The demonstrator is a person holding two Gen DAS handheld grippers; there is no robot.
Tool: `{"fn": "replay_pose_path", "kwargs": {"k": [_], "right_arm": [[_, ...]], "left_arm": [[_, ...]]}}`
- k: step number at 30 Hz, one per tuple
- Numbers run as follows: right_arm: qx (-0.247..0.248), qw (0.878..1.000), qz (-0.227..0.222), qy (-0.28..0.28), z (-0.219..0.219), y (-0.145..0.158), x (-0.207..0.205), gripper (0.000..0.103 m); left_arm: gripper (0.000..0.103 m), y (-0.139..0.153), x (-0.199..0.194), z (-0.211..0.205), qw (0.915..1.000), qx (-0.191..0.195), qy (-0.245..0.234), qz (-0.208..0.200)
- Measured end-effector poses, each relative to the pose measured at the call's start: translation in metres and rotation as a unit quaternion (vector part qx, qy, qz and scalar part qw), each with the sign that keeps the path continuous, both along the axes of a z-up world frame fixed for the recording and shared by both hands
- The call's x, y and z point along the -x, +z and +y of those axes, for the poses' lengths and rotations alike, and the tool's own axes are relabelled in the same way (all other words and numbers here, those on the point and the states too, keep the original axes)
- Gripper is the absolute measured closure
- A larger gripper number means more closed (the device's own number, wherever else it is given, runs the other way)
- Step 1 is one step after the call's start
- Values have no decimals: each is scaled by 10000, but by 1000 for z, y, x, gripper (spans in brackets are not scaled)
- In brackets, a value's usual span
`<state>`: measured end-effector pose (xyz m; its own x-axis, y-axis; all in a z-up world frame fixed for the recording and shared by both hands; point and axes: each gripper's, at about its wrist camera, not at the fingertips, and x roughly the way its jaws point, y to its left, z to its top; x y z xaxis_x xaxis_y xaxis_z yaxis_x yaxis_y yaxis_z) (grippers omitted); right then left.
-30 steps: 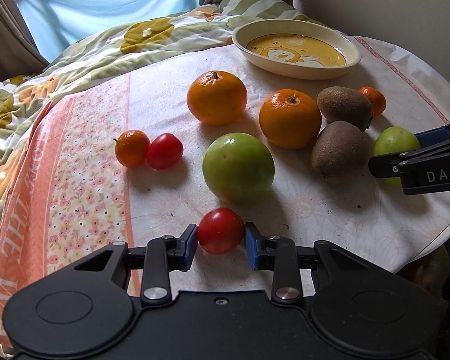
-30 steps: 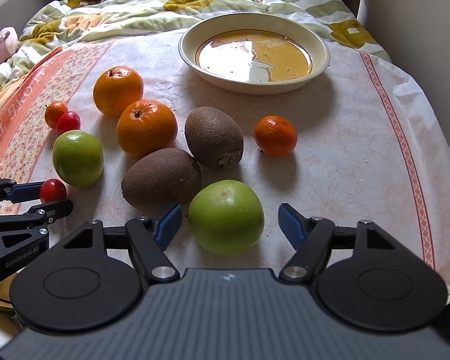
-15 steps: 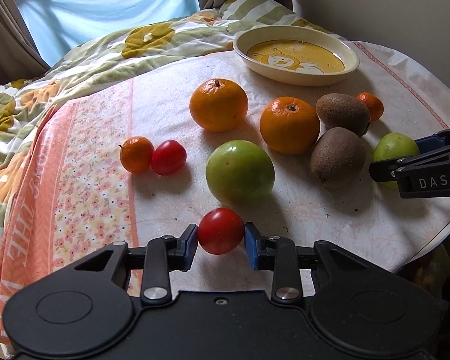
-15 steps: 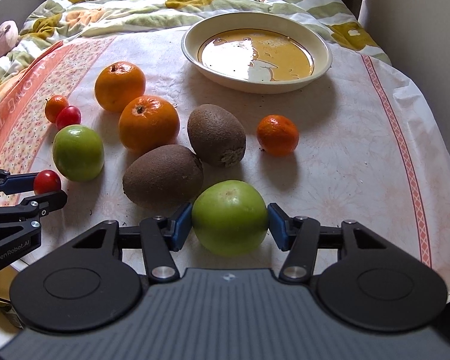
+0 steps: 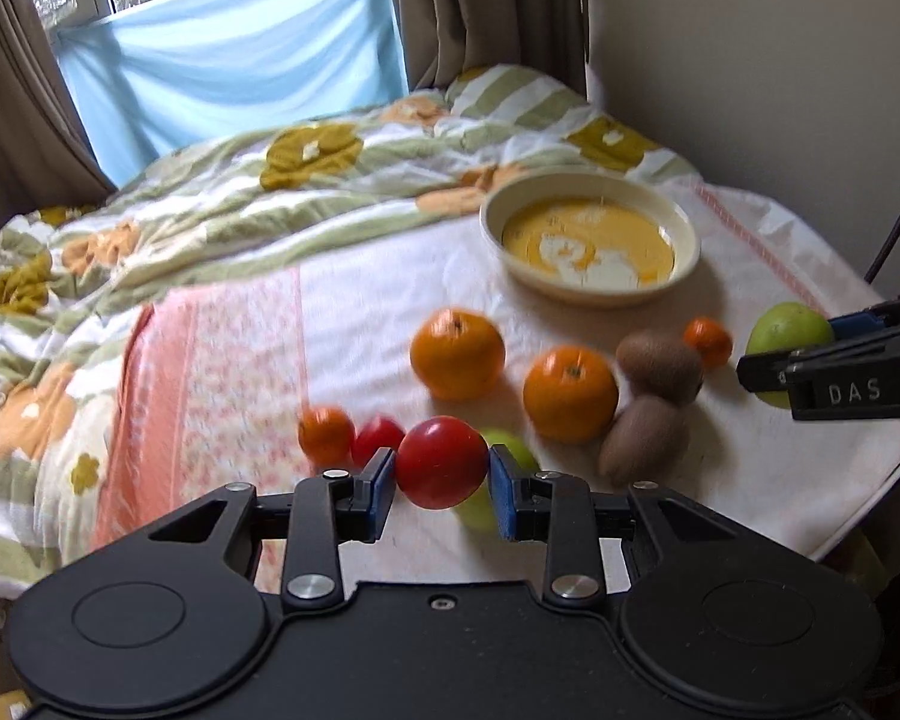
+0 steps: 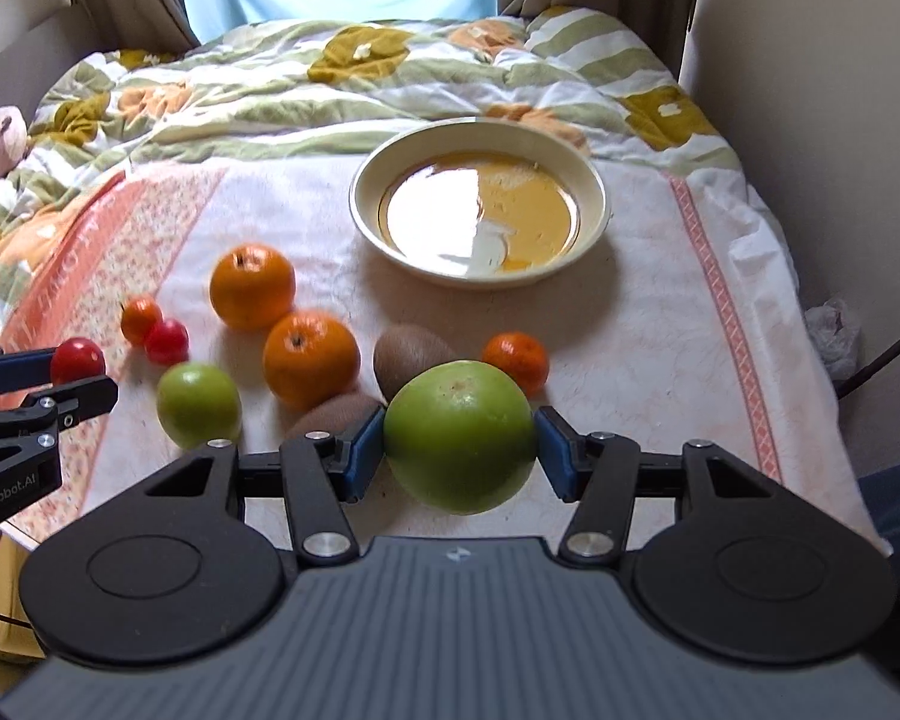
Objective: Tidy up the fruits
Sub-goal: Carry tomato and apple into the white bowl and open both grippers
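Note:
My left gripper (image 5: 442, 483) is shut on a red tomato (image 5: 441, 461) and holds it above the table; the tomato also shows in the right wrist view (image 6: 77, 360). My right gripper (image 6: 459, 461) is shut on a green apple (image 6: 459, 443), lifted off the cloth; it shows at the right in the left wrist view (image 5: 787, 331). On the cloth lie two oranges (image 6: 252, 285) (image 6: 310, 357), two kiwis (image 6: 411, 354) (image 6: 330, 414), a second green apple (image 6: 198, 402), two small mandarins (image 6: 516, 357) (image 6: 141, 318) and a second tomato (image 6: 167, 341). The cream bowl (image 6: 591, 180) stands empty behind them.
The table's cloth (image 6: 660, 312) drops off at the right and near edges. A flowered quilt (image 6: 330, 72) lies behind the bowl, under a window with a blue sheet. A wall stands close on the right, with a black cable (image 6: 888, 354) beside it.
Both grippers rose from the table with their fruit. The right gripper closed on the green apple and lifted it. The left gripper lifted the red tomato.

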<state>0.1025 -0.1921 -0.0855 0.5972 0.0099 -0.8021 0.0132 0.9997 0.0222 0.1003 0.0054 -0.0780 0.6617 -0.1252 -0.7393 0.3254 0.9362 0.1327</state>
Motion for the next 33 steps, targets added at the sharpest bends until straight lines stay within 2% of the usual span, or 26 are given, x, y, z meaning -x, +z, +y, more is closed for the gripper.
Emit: {"fn": "replay_pose_path", "kwargs": {"k": [8, 16, 23, 33], "right_arm": [[-139, 9991, -335, -208, -18, 37, -18, 34], [-236, 9982, -533, -116, -50, 47, -69, 34], [-257, 9984, -495, 69, -81, 42, -132, 34], [-345, 9990, -180, 241, -111, 8, -206, 34]], "left_arm": [[66, 41, -35, -25, 9983, -19, -288, -497], [66, 52, -82, -63, 9975, -100, -345, -613], [66, 37, -133, -106, 9984, -150, -356, -409], [66, -18, -206, -145, 9989, -331, -295, 148]]}}
